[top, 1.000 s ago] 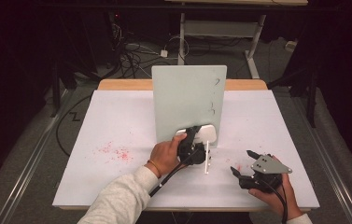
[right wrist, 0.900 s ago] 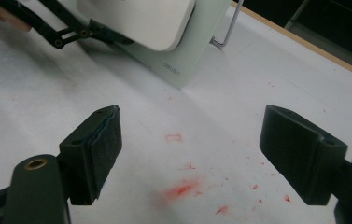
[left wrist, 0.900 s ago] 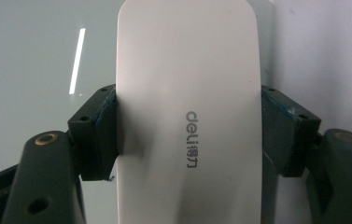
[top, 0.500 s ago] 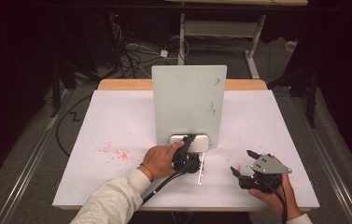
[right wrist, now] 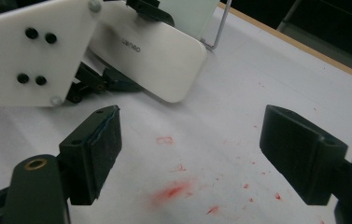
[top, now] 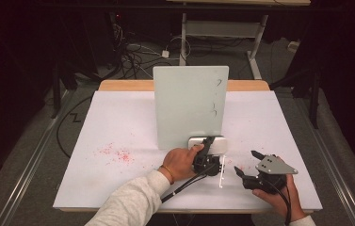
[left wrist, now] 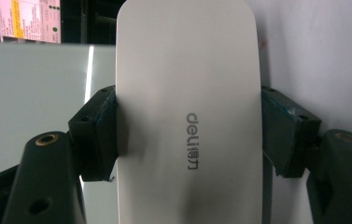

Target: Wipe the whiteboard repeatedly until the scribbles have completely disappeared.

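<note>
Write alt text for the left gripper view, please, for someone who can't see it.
Two black gripper jaws clamp the sides of a smooth white rounded eraser printed with the grey brand name "deli". Behind it on the left stands a pale upright board, and on the right lies the white table surface.

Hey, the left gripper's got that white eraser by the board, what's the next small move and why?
Probably lift the white eraser slightly and bring its face onto the upright board, near the dark marks. The left gripper has its jaws shut on the eraser's two long sides, low at the board's foot, while the marks sit higher. The right gripper rests open, apart.
</note>
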